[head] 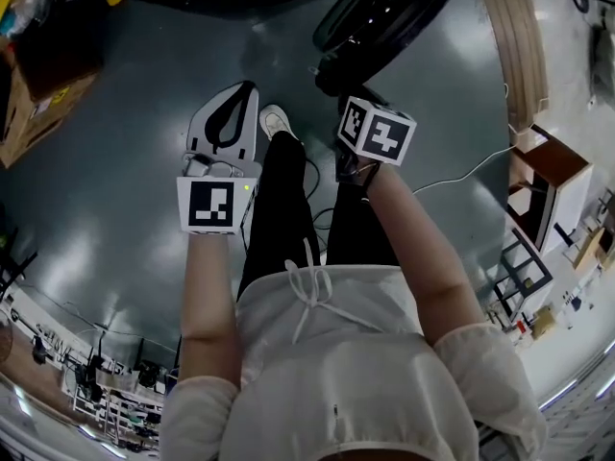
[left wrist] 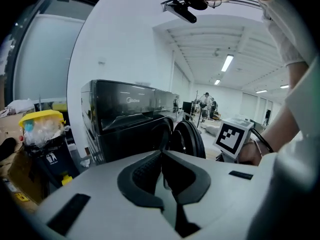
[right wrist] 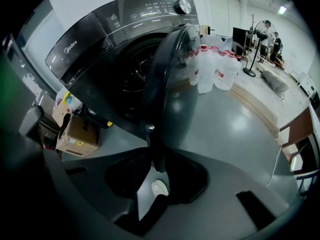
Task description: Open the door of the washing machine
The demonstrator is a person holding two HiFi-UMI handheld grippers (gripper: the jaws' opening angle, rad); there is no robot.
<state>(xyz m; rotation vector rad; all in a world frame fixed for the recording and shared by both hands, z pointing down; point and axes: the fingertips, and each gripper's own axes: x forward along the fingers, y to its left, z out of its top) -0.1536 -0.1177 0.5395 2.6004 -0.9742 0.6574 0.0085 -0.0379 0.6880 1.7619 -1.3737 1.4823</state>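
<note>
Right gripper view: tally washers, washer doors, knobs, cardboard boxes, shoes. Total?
washer: 1
door: 1
knob: 1
box: 1
shoe: 1
Total: 5

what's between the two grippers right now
Between left gripper and right gripper: the person's black-trousered leg and white shoe, seen in the head view.
</note>
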